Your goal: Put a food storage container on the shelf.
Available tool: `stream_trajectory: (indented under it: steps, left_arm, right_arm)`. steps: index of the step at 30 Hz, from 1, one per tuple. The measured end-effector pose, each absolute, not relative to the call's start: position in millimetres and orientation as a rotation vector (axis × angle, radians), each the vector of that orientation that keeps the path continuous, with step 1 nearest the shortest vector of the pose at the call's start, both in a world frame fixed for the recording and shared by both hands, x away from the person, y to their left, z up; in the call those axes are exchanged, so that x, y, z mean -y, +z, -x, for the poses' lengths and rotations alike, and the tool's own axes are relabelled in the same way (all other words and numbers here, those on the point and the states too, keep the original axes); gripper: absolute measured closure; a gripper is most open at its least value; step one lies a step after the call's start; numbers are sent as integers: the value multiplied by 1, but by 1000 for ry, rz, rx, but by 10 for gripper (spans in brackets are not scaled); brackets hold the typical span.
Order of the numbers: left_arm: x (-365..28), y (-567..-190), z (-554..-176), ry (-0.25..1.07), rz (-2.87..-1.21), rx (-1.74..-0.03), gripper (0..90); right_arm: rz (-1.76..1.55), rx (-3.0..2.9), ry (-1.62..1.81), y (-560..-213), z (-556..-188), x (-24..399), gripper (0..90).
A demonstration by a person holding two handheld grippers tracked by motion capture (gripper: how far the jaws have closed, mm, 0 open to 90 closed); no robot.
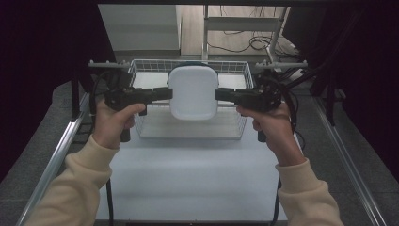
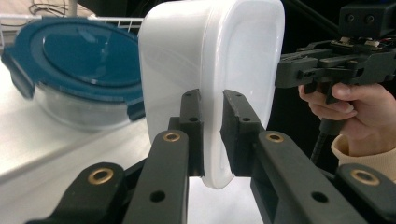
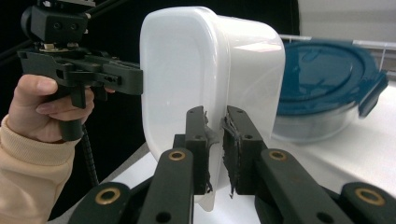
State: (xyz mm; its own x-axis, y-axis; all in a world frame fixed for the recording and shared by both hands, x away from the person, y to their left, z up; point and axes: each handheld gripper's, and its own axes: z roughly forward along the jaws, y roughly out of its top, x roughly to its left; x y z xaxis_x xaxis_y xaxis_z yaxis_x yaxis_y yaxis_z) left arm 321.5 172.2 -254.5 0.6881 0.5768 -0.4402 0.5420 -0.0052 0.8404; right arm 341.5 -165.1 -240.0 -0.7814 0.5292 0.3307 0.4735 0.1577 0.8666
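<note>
I have the white tub (image 1: 193, 92) pinched from both sides, held in the air over the wire basket (image 1: 237, 63) at the far end of the table (image 1: 188, 174). The left claw (image 2: 212, 135) is clamped on one edge of its rim, jaws nearly together with only the thin plastic between them. The right claw (image 3: 215, 147) nips the opposite edge the same way. That is my worry: each grip catches just a narrow lip of smooth plastic, so if one hand drifts apart from the other, or twists, the rim could slide out and the tub swing or drop. Below and behind it sits a glass container with a blue lid (image 2: 77, 70); I think it lies inside the basket, though the angle is poor. A fall could strike it.
</note>
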Motion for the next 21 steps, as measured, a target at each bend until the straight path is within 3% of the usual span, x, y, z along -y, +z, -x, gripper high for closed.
stream_trajectory:
  steps: [12, 21]
  left_arm:
    - [-180, -227, -368, -25, -1650, -946, 794]
    - [-183, -237, -412, -106, -1662, -1029, 792]
  right_arm:
    - [-1059, -2358, 1714, -206, -384, 157, 797]
    - [-1193, -2390, 1703, -219, -425, 153, 797]
